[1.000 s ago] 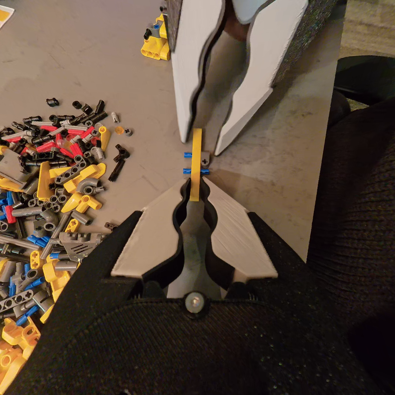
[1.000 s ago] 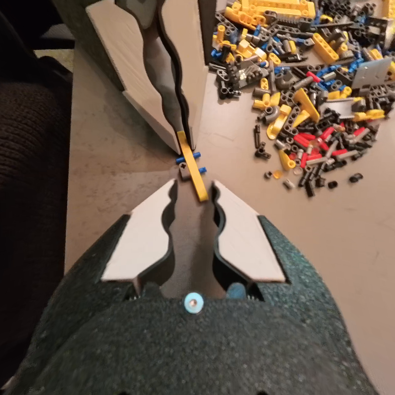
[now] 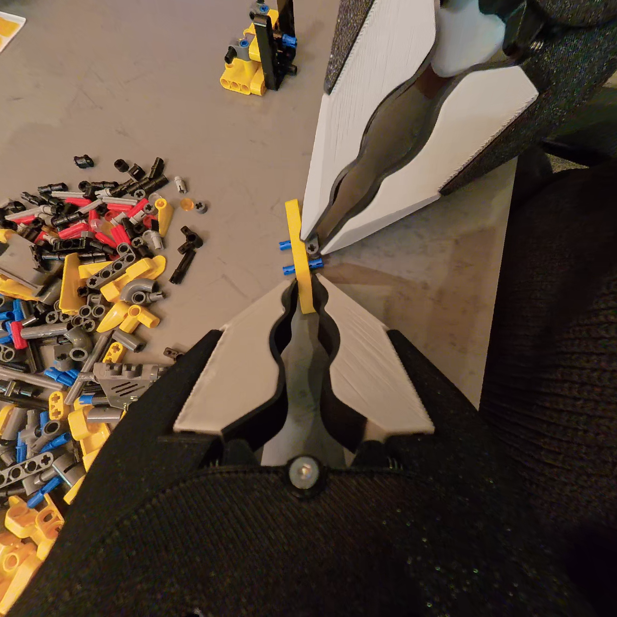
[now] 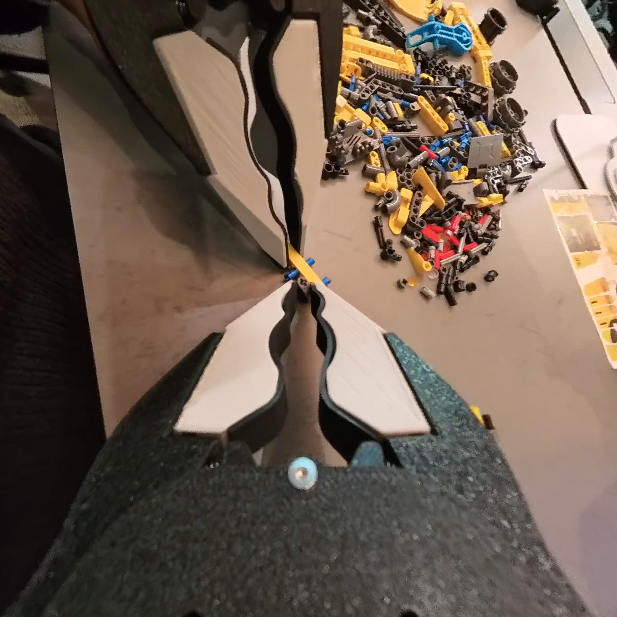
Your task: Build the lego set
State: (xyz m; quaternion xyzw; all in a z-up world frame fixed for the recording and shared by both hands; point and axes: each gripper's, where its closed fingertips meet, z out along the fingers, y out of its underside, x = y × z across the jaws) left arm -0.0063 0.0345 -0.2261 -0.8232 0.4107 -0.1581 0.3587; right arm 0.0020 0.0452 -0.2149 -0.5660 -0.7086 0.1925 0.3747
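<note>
A thin yellow beam with two blue pins through it and a small grey connector on its side is held just above the grey table. My left gripper is shut on the beam's near end. My right gripper comes in from the upper right and is shut on the grey connector. In the right wrist view, my right gripper pinches the connector, and the left gripper holds the beam from the far side. The two grippers' tips almost touch.
A large pile of loose yellow, black, grey, red and blue parts lies left of the grippers; it also shows in the right wrist view. A small yellow and black assembly stands farther back. A printed sheet lies at the right. The table edge and dark knitted clothing are close by. Left and right tips are no more than a few centimetres apart.
My right gripper was open around the beam's far end; it has moved in and closed on the grey connector. My left gripper still holds the beam, now slightly tilted.
</note>
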